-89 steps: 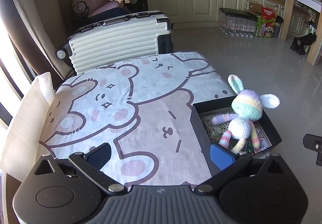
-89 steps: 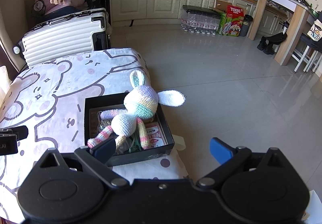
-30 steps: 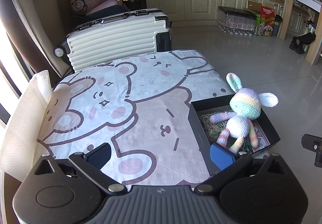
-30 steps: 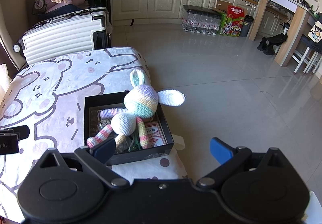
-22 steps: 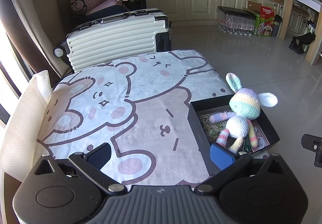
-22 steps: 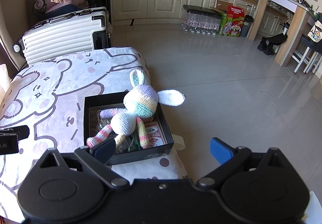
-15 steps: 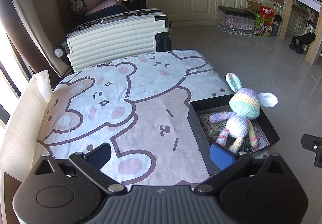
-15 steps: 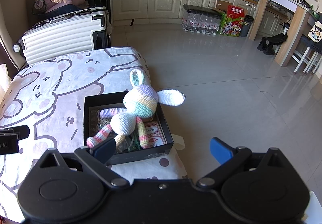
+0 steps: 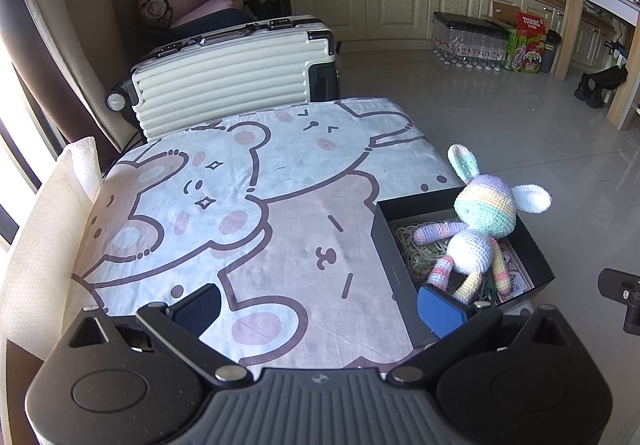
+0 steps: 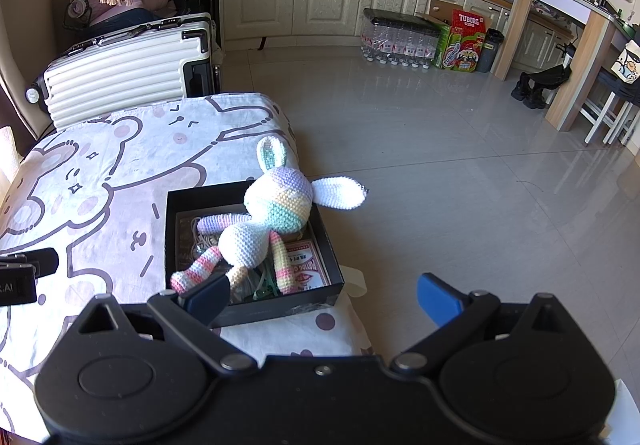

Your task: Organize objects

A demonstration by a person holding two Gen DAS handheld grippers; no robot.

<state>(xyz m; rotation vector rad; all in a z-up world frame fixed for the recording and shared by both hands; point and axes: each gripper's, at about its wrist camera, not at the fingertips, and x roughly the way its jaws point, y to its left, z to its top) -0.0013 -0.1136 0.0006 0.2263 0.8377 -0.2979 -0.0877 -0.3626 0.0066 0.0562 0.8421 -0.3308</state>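
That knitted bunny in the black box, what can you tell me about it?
The bunny is a crocheted soft toy with a pastel rainbow-striped head, white body, striped arms and legs, one mint-lined ear upright and one white ear sticking out sideways over the box rim. It lies slumped in the open black box, on top of cords and a red card pack. Neither gripper touches it.

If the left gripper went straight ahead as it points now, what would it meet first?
Probably only the bear-print cloth: the open left gripper points across its bare part, with the black box off to its right. Depth is unclear.
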